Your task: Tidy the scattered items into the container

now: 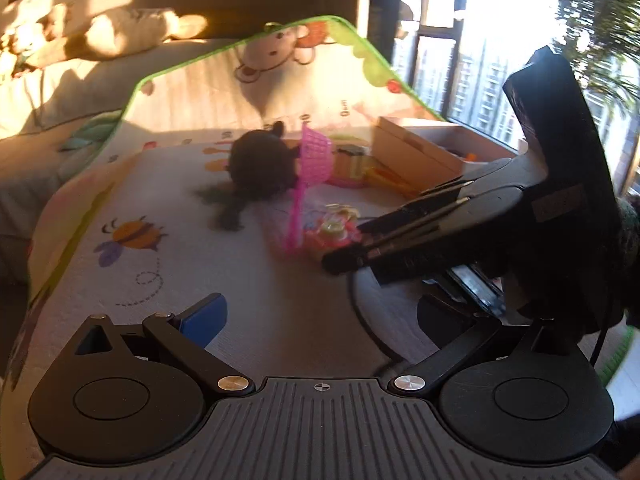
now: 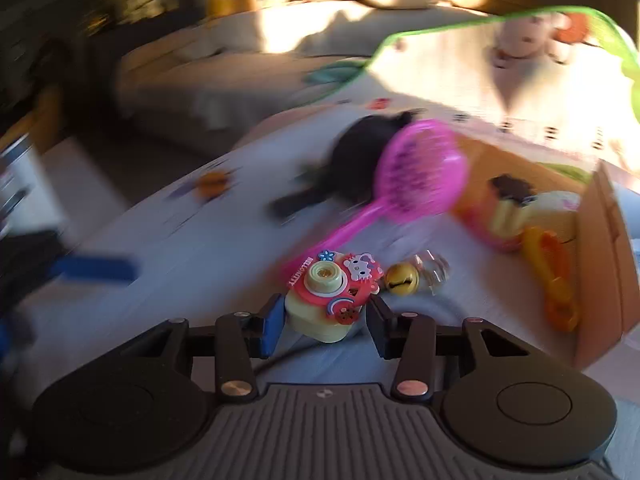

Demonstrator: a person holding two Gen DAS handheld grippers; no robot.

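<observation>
While sunlight is falling across the scene and motion is blurring the right wrist view, the findings are reading as follows:

Play mat [image 1: 168, 208]: lying flat under all the toys, its far edge curling upward.
Cardboard box [image 1: 416, 148]: sitting open at the mat's far right; contents too blurred to identify.
Black plush toy [image 1: 260, 164]: lying on the mat, left of the box.
Pink net scoop [image 2: 420, 168]: lying between the plush and the box, handle pointing toward the camera toy.
Left gripper [image 1: 316, 316]: hovering above bare mat, fingers standing wide apart, holding nothing.
Right gripper [image 2: 324, 320]: fingers bracketing the toy camera [image 2: 332, 292]; whether the pads are pressing it cannot be told.
Gold bell [image 2: 401, 279]: resting just right of the toy camera.
</observation>
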